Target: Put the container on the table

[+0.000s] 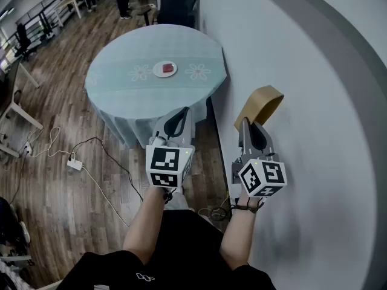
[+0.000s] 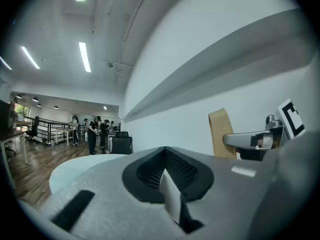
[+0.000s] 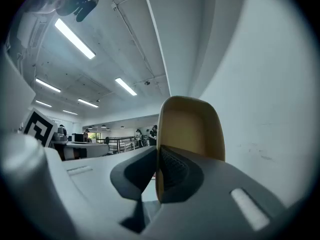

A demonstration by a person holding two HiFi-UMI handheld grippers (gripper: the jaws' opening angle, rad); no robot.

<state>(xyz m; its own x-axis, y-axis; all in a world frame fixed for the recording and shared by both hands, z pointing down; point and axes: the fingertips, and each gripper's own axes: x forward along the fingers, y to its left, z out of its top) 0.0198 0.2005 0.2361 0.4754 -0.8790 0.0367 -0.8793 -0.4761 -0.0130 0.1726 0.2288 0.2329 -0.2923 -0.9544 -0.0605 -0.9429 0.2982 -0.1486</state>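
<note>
My right gripper [image 1: 251, 130] is shut on the rim of a tan, shallow container [image 1: 261, 105], held on edge in the air beside the white wall. In the right gripper view the container [image 3: 192, 129] stands upright, clamped between the jaws of the right gripper [image 3: 156, 173]. The left gripper [image 1: 176, 123] hangs next to it, jaws together with nothing between them. From the left gripper view, the left gripper [image 2: 166, 176] is shut and the container [image 2: 220, 133] shows at the right. A round table [image 1: 121, 92] with a pale blue cloth stands ahead.
A small white plate [image 1: 165, 69] with something red on it sits at the table's middle. A black chair [image 1: 178, 5] stands behind the table. A white power strip [image 1: 75, 164] and cables lie on the wooden floor at left. People stand far back.
</note>
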